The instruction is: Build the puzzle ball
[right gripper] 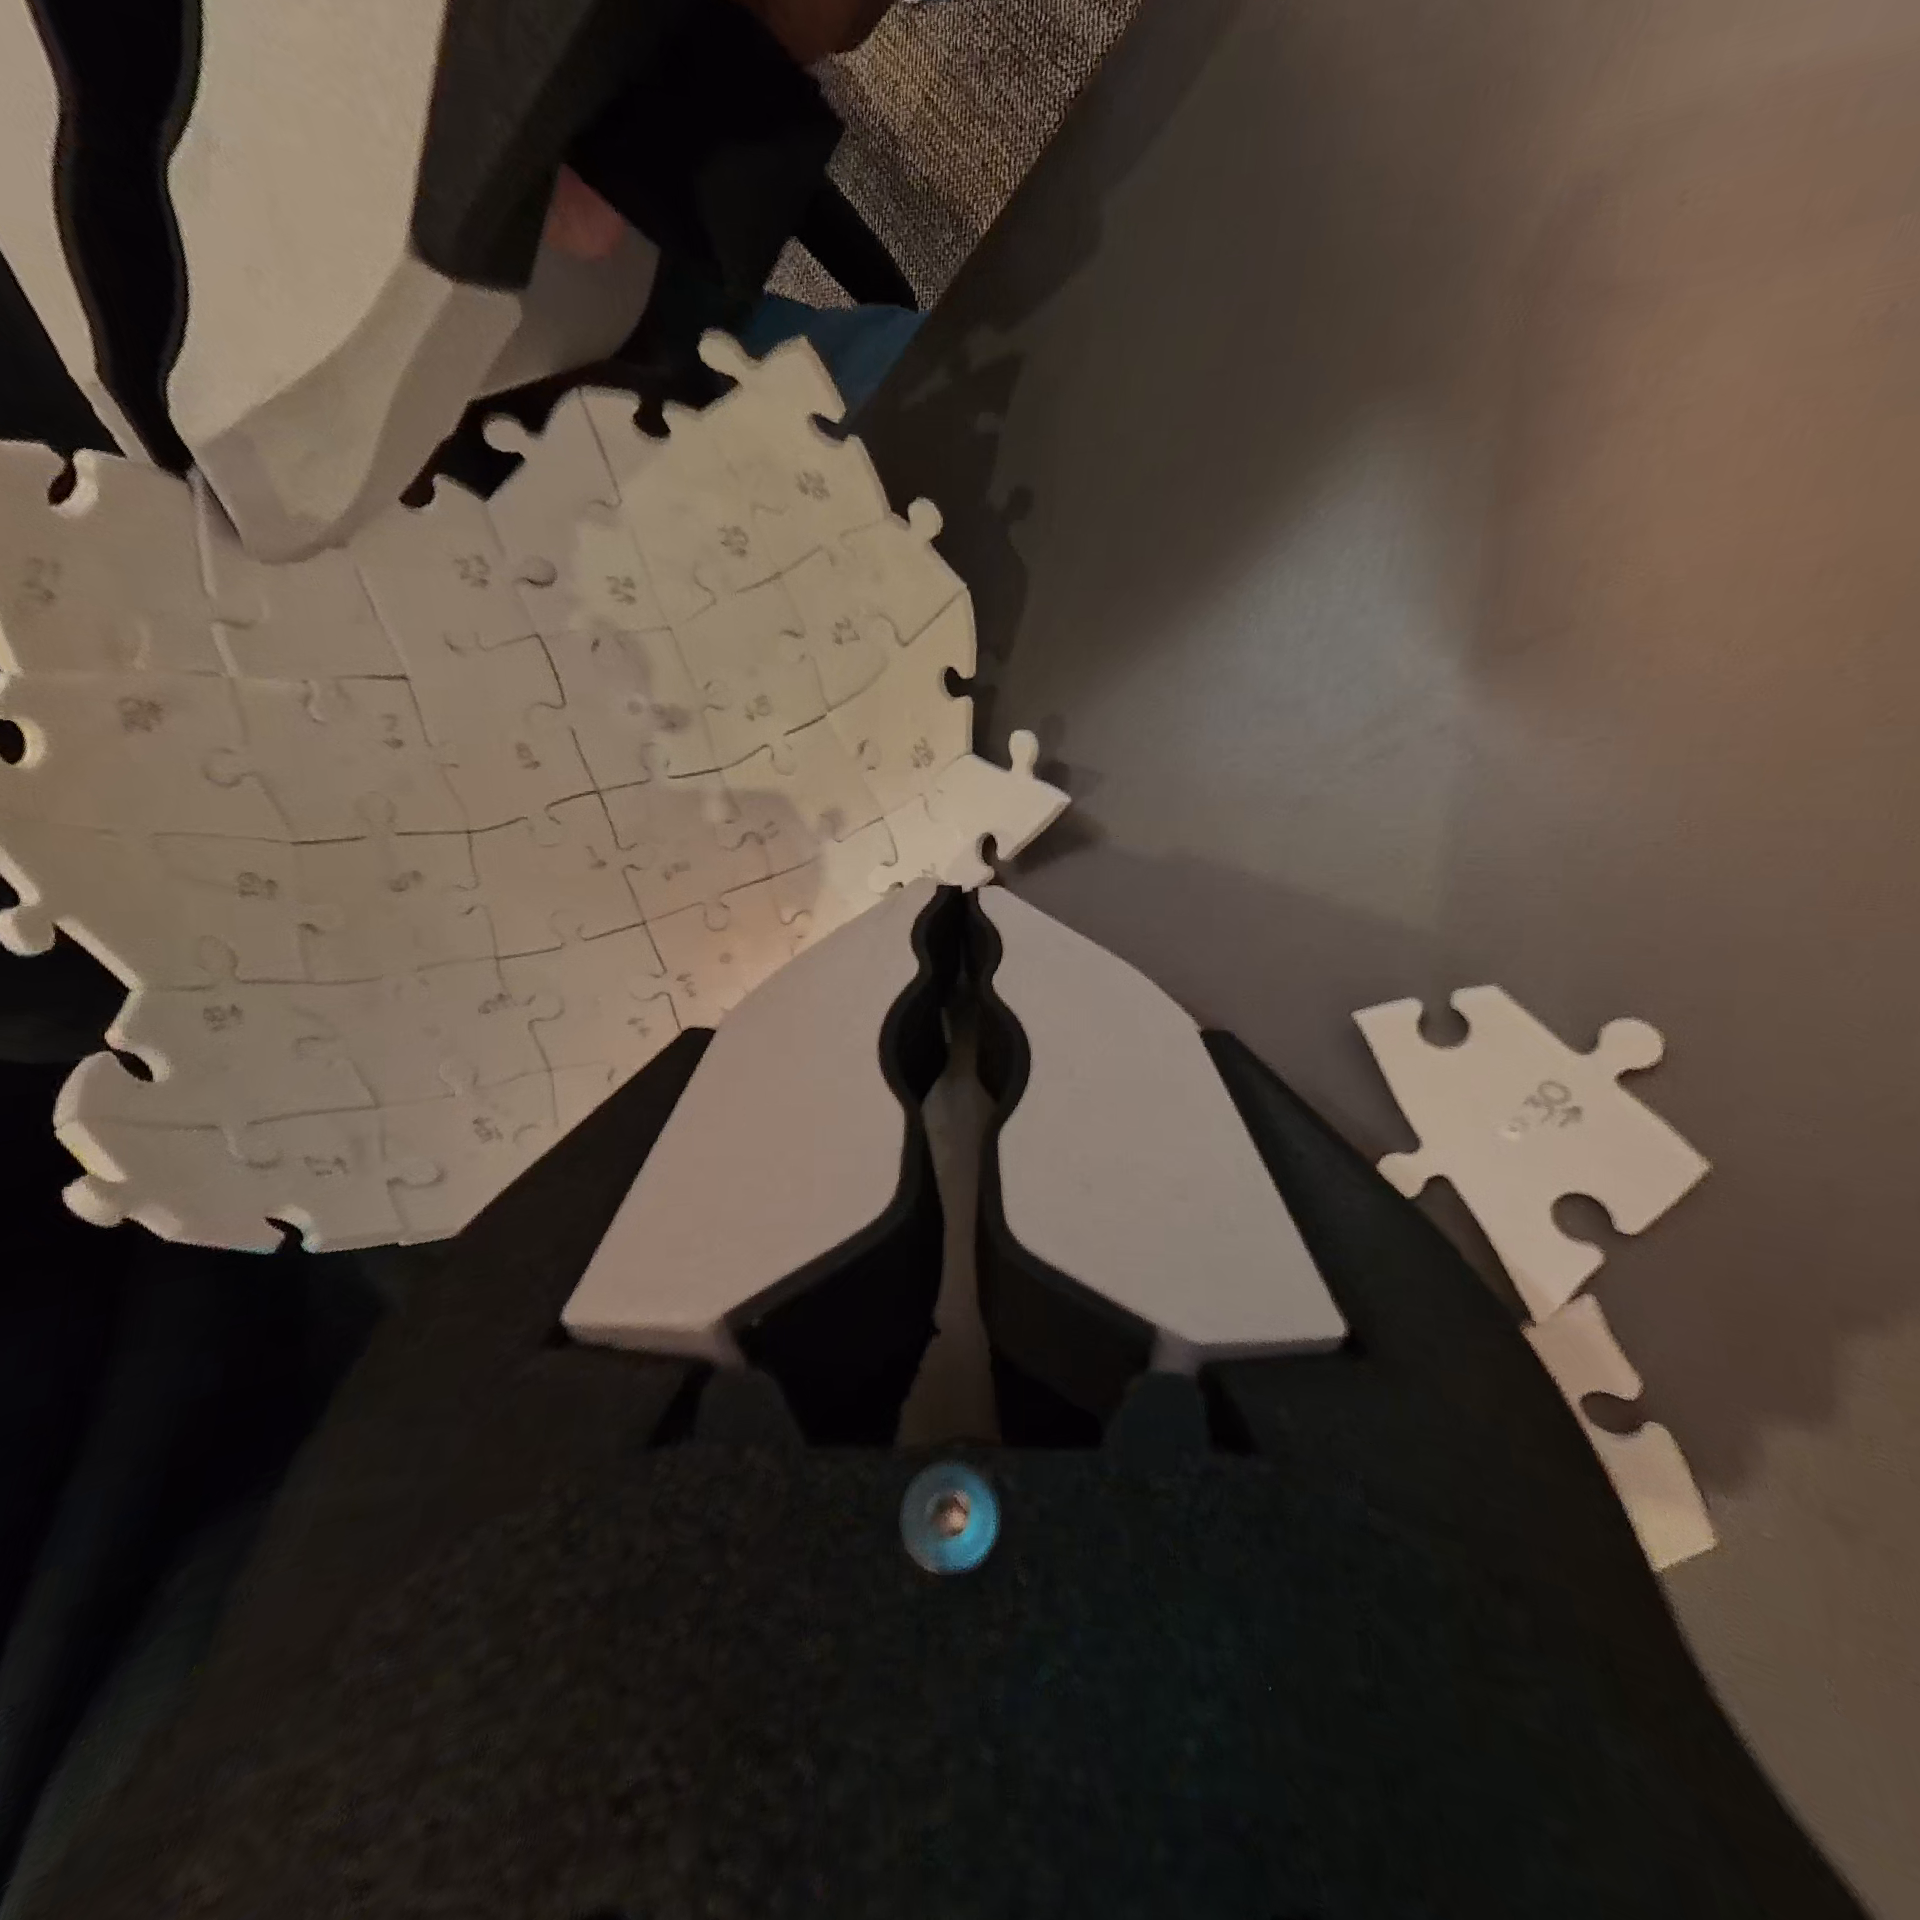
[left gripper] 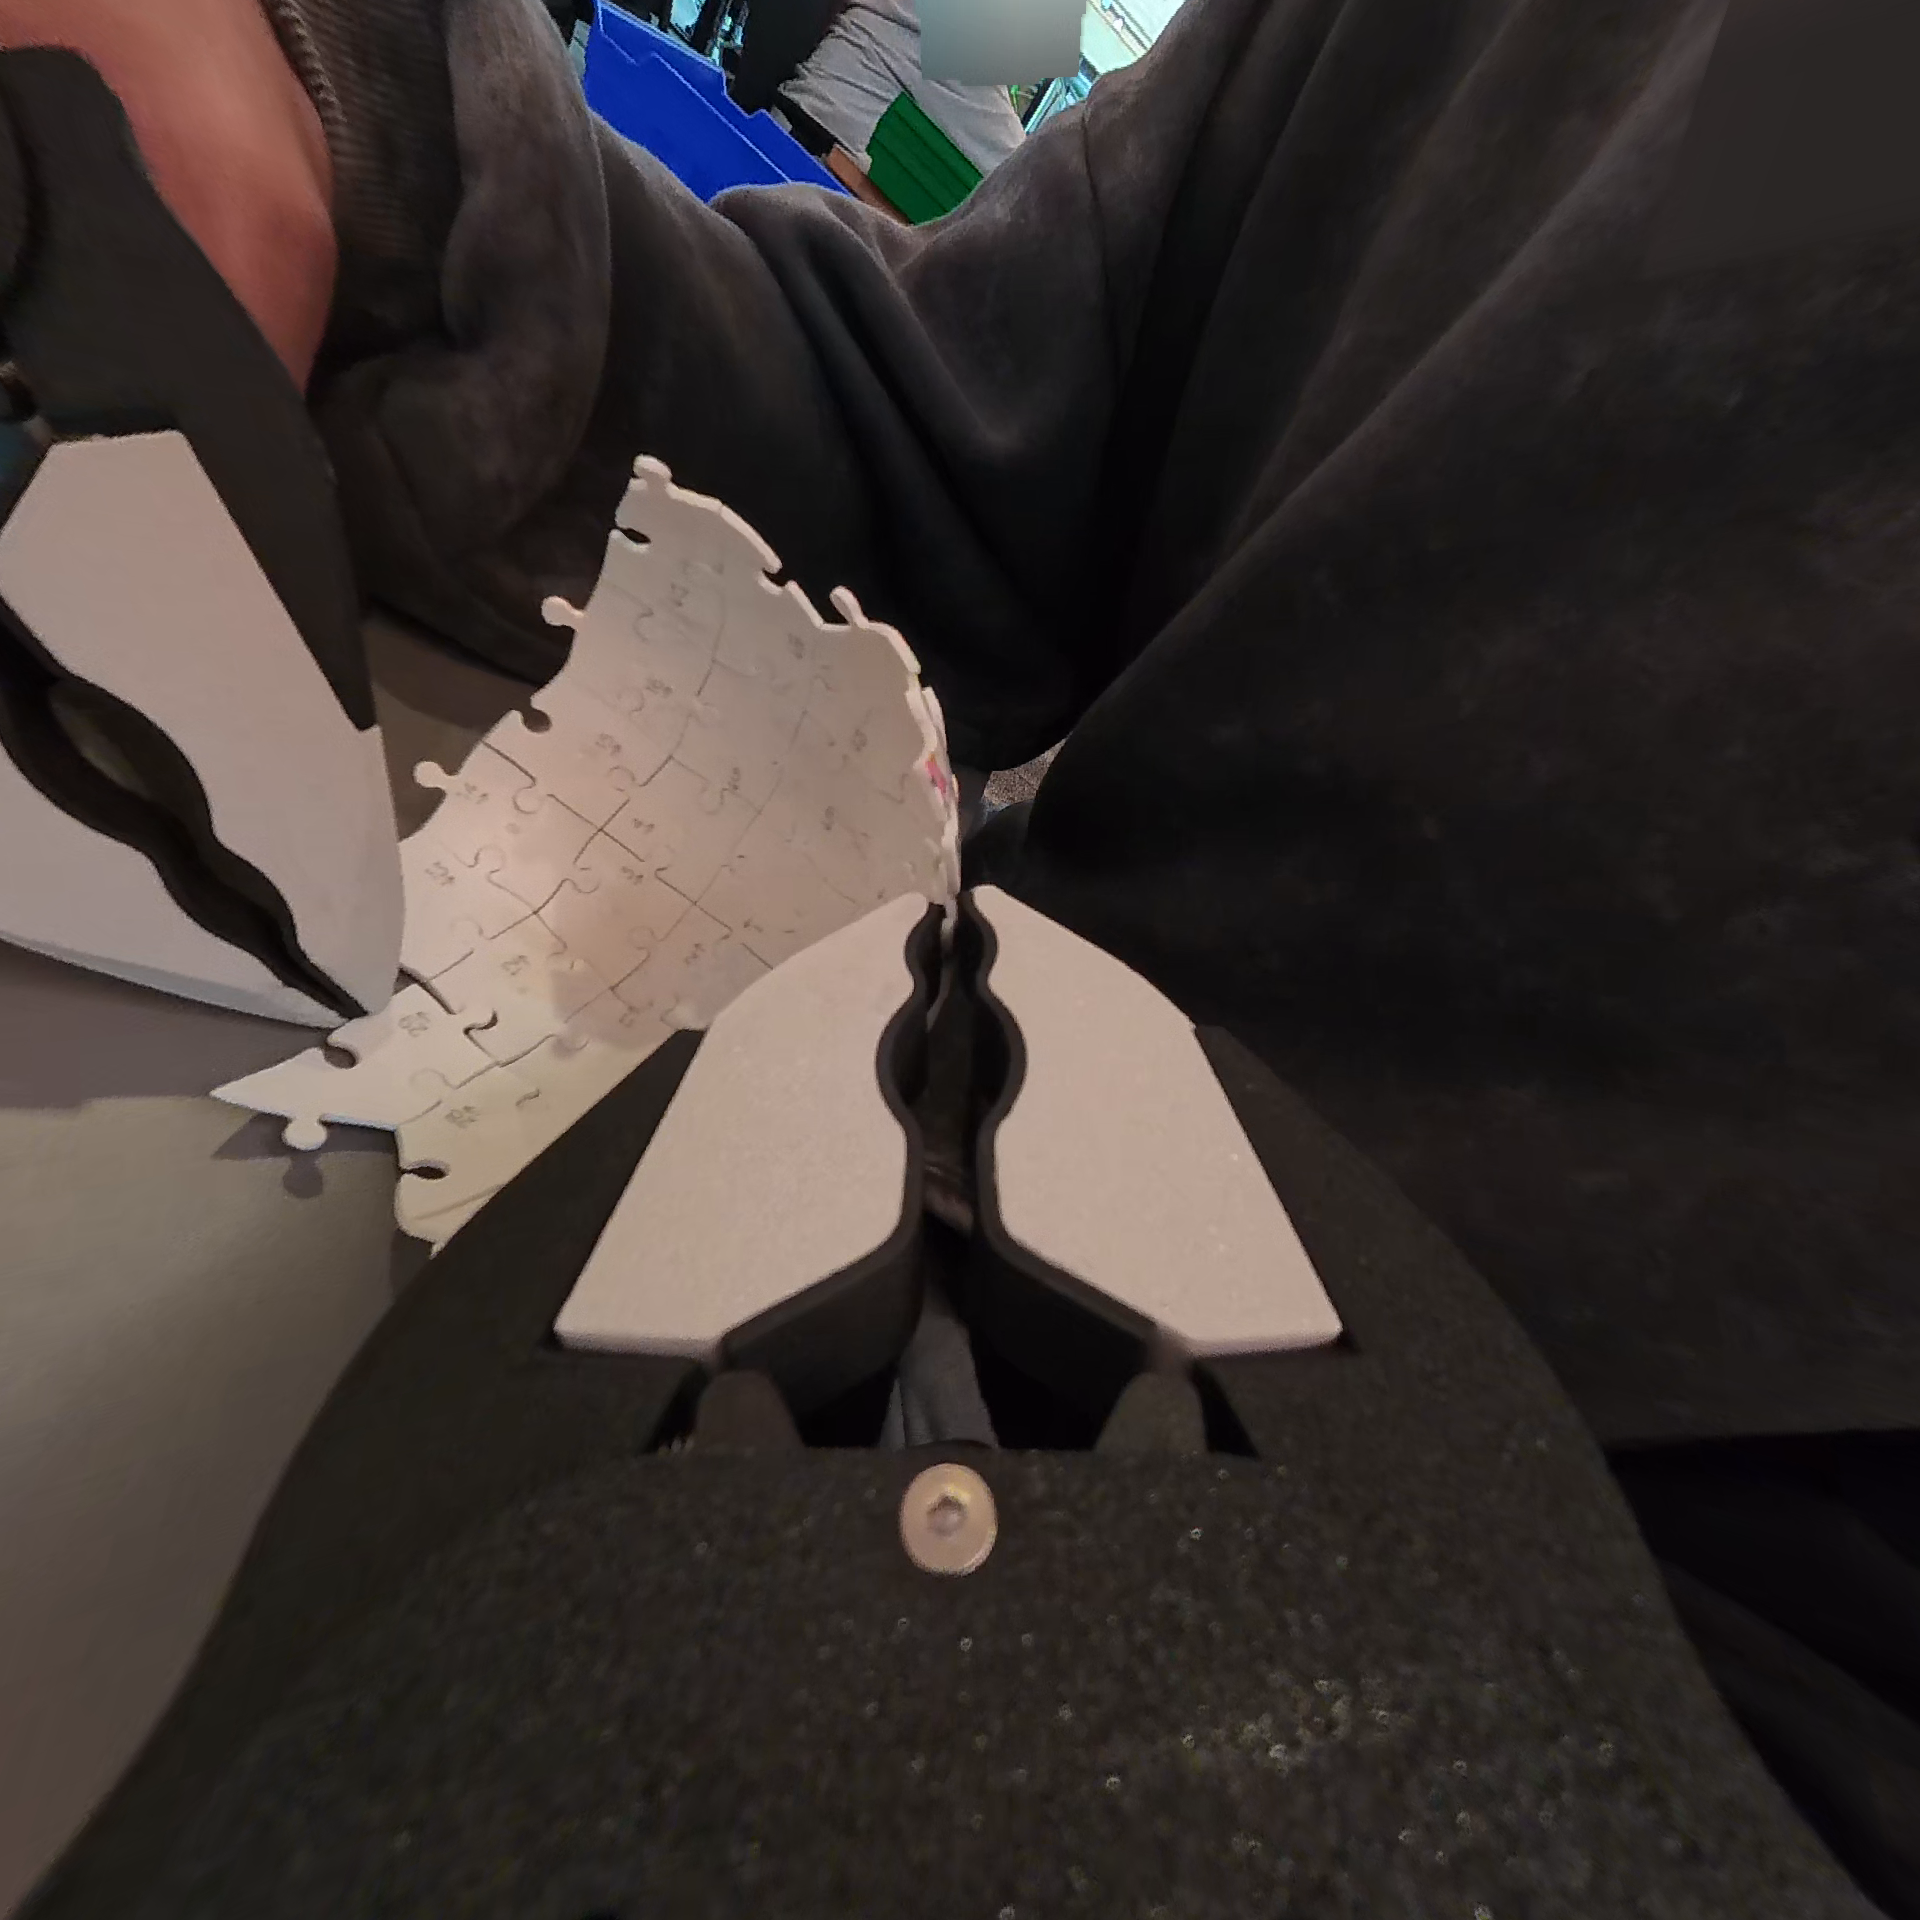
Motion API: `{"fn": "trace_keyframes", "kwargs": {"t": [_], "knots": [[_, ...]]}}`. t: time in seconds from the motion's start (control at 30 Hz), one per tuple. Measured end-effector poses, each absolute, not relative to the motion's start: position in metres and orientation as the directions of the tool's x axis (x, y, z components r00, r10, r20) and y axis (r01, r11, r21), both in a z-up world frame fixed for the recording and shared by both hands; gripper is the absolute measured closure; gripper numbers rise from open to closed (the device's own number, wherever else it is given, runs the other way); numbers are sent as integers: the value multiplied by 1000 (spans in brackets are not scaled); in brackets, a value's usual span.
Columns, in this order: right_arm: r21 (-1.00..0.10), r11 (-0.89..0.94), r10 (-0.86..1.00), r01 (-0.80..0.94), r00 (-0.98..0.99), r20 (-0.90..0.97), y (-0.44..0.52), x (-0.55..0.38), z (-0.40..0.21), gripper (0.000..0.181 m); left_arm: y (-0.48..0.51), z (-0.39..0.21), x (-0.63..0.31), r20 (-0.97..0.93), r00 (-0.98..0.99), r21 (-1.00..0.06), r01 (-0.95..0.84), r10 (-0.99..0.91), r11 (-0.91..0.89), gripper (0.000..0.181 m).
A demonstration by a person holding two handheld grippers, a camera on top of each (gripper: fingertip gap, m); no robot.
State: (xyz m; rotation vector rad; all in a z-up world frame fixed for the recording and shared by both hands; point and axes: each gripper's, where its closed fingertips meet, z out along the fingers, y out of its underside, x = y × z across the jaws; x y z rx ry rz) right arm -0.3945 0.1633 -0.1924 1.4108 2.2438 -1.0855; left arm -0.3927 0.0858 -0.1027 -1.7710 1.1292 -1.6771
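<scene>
Sideways, puzzle shell (left gripper: 675, 831) hollow toward cameras

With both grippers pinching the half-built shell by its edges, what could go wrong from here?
1. The shell is held only at its rim by the left gripper and the right gripper; any twist may pop seams apart.
2. The right gripper grips one edge piece, which could snap off.
3. The loose pieces lie beside the right gripper and might get knocked away.

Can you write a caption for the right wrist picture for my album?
Both grippers pinch the curved white puzzle shell at its edges while loose pieces wait on the grey table.
</scene>
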Motion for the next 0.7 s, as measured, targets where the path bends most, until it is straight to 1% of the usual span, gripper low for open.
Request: {"fn": "trace_keyframes", "kwargs": {"t": [0.2,0.37,0.43,0.47,0.53,0.57,0.63,0.7], "knots": [[-425,269,648,864,-489,-584,160,-389,-193,181,83,-103,-391,601,-87,-784,-259,-794,-565,179],[-445,302,646,843,-525,-555,161,-389,-192,181,80,-105,-390,599,-95,-783,-274,-795,-558,179],[-485,320,657,814,-559,-505,166,-392,-190,178,80,-105,-390,599,-96,-783,-277,-795,-556,179],[-522,329,669,787,-584,-460,169,-397,-187,172,80,-105,-391,597,-97,-785,-275,-797,-554,179],[-602,337,682,724,-629,-373,171,-407,-181,168,80,-104,-391,595,-100,-787,-270,-797,-554,179],[-626,338,681,703,-641,-353,170,-410,-178,166,80,-104,-392,596,-101,-787,-269,-797,-555,179],[-641,335,690,690,-643,-332,170,-415,-179,162,80,-104,-392,596,-101,-787,-269,-797,-555,179],[-616,337,695,712,-630,-347,170,-415,-187,163,80,-104,-392,595,-100,-787,-272,-797,-554,179]]}}
